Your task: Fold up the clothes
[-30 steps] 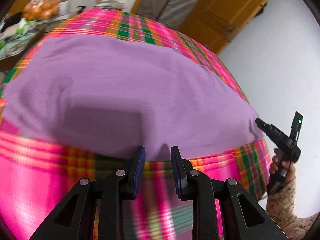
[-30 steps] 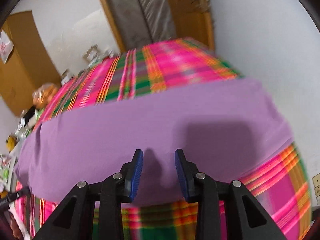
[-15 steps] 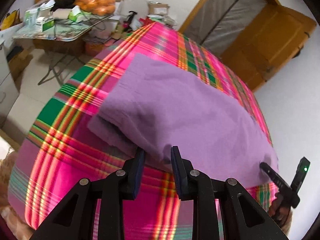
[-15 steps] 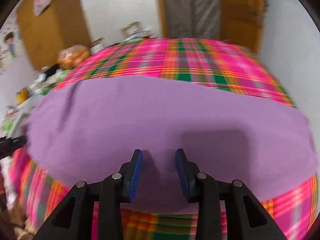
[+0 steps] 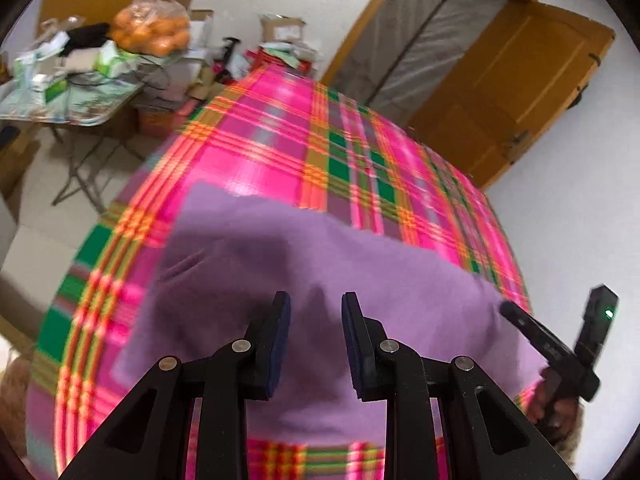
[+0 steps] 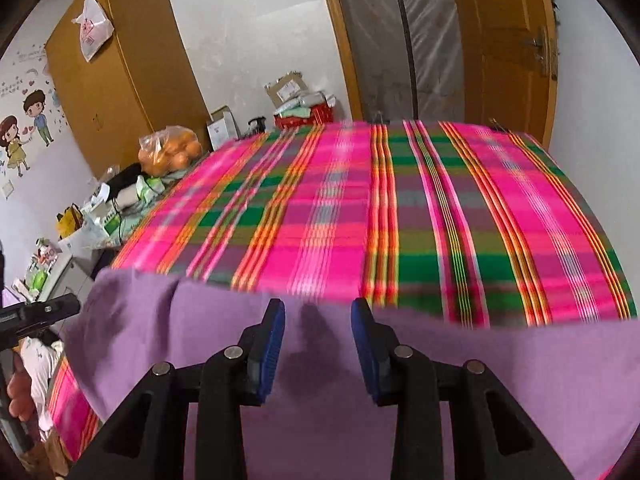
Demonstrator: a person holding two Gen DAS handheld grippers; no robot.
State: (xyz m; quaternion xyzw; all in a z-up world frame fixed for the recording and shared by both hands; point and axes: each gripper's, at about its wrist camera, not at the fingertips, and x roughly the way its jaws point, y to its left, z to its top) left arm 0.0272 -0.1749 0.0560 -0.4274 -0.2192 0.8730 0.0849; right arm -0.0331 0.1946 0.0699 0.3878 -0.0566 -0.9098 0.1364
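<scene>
Two grippers, both over a purple cloth [image 5: 400, 312] spread on a bed w/ pink-green plaid cover [image 5: 360, 152].

Left wrist view: left gripper [image 5: 315, 340] in foreground, blue-padded fingers [image 5: 280, 340] parted, nothing pinched between them; purple fabric lies below and beyond the gap. Whether the tips touch the fabric can't be told. Cloth covers the near part of the bed, its far edge running diag. across the plaid; a few creases at the left side. Right gripper [image 5: 520, 320] seen at the right edge of the cloth, held by a hand [image 5: 556, 404] in a knit sleeve; green light on its body.

Right wrist view: right gripper [image 6: 318, 352] w/ jaws likewise apart, approx. same gap, no fabric caught between pads. Purple cloth fills the lower part of the view, its far hem just beyond the fingertips, plaid cover past it to the far end of the bed. Left gripper [image 6: 44, 310] enters at the left edge, near the cloth's left corner; contact unclear.

Background: side table [image 5: 80, 100] beside the bed, crowded w/ boxes and a bag of oranges [image 6: 170, 154]; wooden wardrobe [image 6: 120, 72] behind; wooden door [image 6: 516, 40] at the far end; cartoon stickers [image 6: 24, 128] on the wall. Some motion blur in both views.
</scene>
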